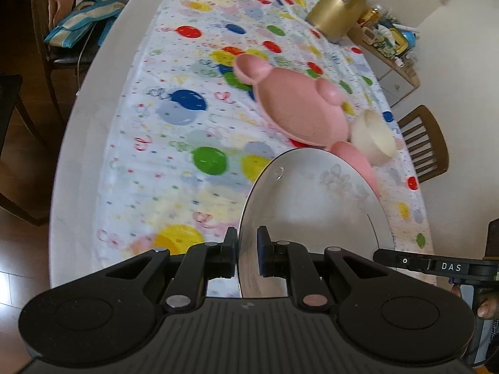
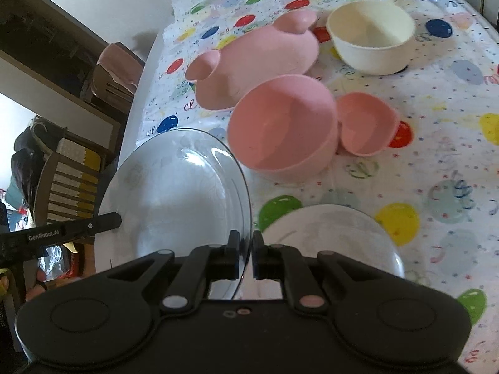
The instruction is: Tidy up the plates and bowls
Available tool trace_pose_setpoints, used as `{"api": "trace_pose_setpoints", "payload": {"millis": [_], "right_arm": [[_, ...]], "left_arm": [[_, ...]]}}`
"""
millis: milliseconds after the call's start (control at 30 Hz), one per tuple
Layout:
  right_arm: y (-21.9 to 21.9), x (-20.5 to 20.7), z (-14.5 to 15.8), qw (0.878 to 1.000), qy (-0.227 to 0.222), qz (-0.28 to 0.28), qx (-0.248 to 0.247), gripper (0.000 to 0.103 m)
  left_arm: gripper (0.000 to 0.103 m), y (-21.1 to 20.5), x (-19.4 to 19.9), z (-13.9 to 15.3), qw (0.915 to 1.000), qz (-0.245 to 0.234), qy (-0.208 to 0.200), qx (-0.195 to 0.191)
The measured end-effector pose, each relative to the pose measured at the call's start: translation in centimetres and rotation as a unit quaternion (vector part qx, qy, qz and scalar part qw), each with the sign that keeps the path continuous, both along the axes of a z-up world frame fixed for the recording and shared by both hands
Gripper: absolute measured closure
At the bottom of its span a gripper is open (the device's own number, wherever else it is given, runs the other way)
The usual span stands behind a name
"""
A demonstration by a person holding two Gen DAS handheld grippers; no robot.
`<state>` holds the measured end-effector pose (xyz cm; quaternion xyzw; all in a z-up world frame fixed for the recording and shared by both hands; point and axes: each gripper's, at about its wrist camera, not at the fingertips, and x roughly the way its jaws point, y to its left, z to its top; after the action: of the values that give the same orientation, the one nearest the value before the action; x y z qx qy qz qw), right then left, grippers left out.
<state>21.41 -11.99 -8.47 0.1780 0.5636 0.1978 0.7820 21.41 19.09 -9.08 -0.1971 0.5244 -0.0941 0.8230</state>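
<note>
Left gripper (image 1: 247,251) fingers clamped on the white plate (image 1: 312,205) rim; right gripper (image 2: 246,254) fingers pinch the glass plate (image 2: 174,193) edge; large pink bowl (image 2: 282,131) just ahead of them on the tabletop (image 1: 81,124).

Round white surface (image 1: 93,99) under a balloon-print cloth (image 1: 174,143). Dark wood floor (image 1: 18,280). Wooden chairs around: one left with a blue-striped bag (image 1: 81,15), one right (image 1: 427,143). Gold jug (image 1: 336,9) at far edge, cluttered low shelf (image 1: 386,46) behind it. White walls, daylight.
</note>
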Motion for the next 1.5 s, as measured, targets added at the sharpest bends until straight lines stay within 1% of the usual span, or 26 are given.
{"api": "trace_pose_setpoints", "payload": {"millis": [200,367,600,767,967,1133,1300,1500], "right_arm": [[-4.4,-0.8,0.8,1.000,-0.007,0.000,0.002,0.096],[-8.4,-1.6,1.3,1.000,-0.013,-0.001,-0.003,0.096],[-15.0,-2.8,0.7,1.000,-0.011,-0.010,-0.010,0.096],[-19.7,-3.9,-0.4,1.000,-0.004,-0.021,-0.022,0.096],[-24.4,-5.3,-2.0,0.999,0.006,-0.039,-0.033,0.095],[-27.3,-6.1,-3.5,0.998,0.016,-0.046,-0.037,0.095],[-28.8,-6.8,-4.7,0.998,0.027,-0.044,-0.044,0.095],[-30.0,-7.1,-5.6,0.997,0.034,-0.042,-0.050,0.095]], "left_arm": [[0.091,-4.8,-1.4,1.0,1.0000,-0.004,-0.007,0.000],[0.091,-9.0,-2.4,1.1,0.9999,-0.009,-0.008,-0.007],[0.091,-15.5,-3.6,0.0,0.9995,-0.028,0.001,-0.017],[0.091,-20.5,-4.6,-1.5,0.9984,-0.052,0.015,-0.016],[0.091,-25.3,-5.6,-3.0,0.9968,-0.073,0.028,-0.012],[0.091,-27.9,-6.2,-4.5,0.9954,-0.085,0.042,-0.007],[0.091,-29.9,-6.9,-5.6,0.9936,-0.100,0.054,-0.001],[0.091,-31.1,-7.1,-6.4,0.9925,-0.105,0.062,0.003]]}}
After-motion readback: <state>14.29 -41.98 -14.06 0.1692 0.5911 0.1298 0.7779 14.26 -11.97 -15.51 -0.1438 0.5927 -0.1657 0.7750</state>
